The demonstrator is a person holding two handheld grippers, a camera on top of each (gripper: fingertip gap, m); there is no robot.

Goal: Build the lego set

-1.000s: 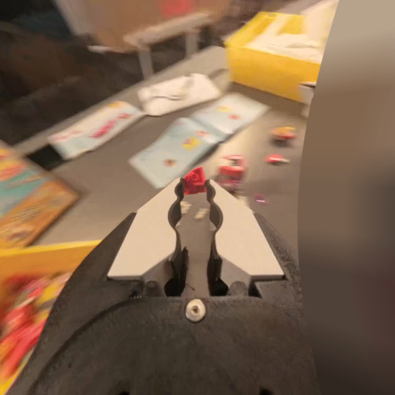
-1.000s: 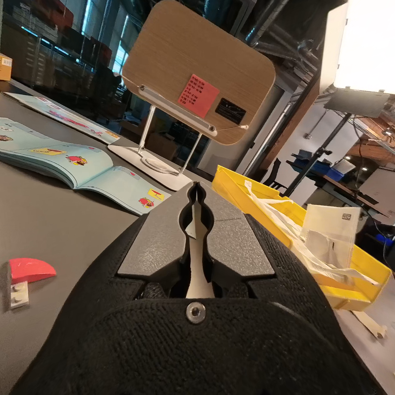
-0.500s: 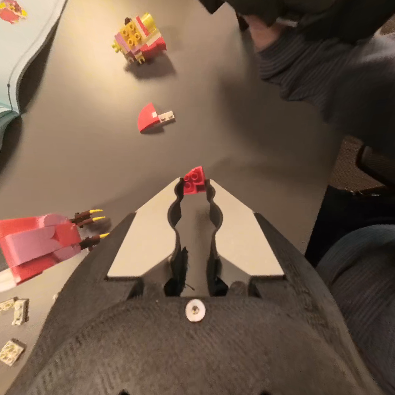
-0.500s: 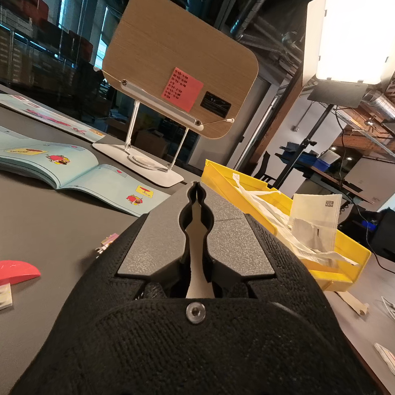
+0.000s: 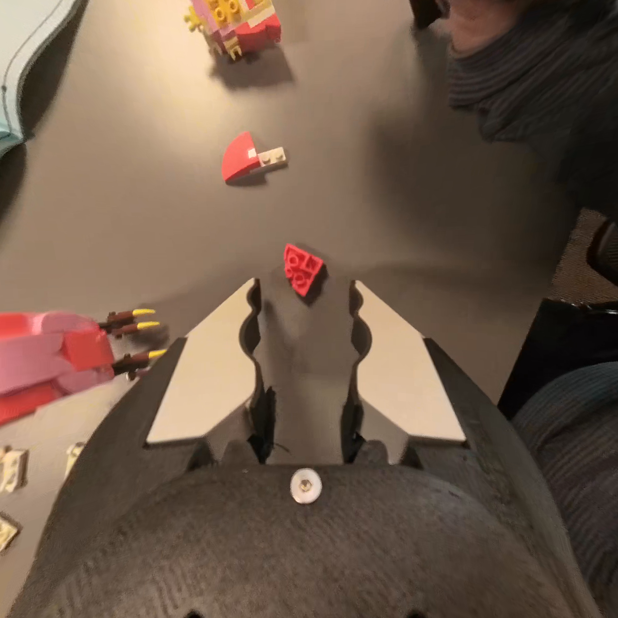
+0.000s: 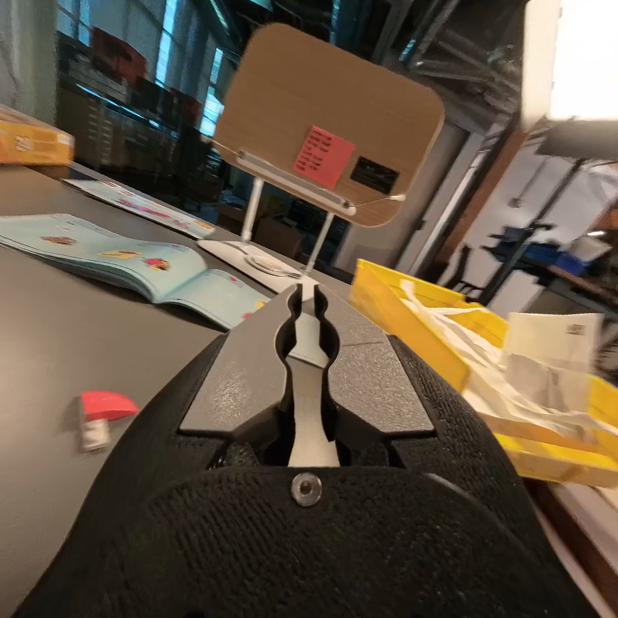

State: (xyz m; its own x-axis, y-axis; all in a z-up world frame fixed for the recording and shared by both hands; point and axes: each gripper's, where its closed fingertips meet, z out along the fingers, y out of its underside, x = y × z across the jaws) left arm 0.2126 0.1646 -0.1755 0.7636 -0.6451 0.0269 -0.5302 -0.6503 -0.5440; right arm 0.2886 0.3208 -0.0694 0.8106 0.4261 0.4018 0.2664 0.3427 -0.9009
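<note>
In the left wrist view my left gripper (image 5: 305,282) is open above the dark table (image 5: 133,217). A small red wedge brick (image 5: 302,269) lies underside up on the table just past the fingertips, touching neither pad. A red curved piece joined to a small tan plate (image 5: 240,159) lies farther ahead; it also shows in the right wrist view (image 6: 107,406). A red and pink build with yellow-tipped claws (image 5: 50,354) is at the left. My right gripper (image 6: 306,287) has its tips a narrow slit apart, with nothing between them.
A small yellow, pink and red build (image 5: 234,23) sits at the far side. Tan plates (image 5: 13,465) lie at the lower left. A person's sleeve (image 5: 535,67) is at the upper right. An open booklet (image 6: 117,257), a wooden book stand (image 6: 327,127) and a yellow tray (image 6: 418,334) stand ahead of the right gripper. The gap from one gripper's tips to the other's is roughly 20 cm. The small tan plate (image 5: 240,159) is about 8 cm from my left fingertips and 15 cm from my right. Seen from the right wrist view (image 6: 96,405) as well.
My left gripper opened and let go of the red wedge brick, which now lies on the table. My right gripper's tips parted slightly and its view swung right.
</note>
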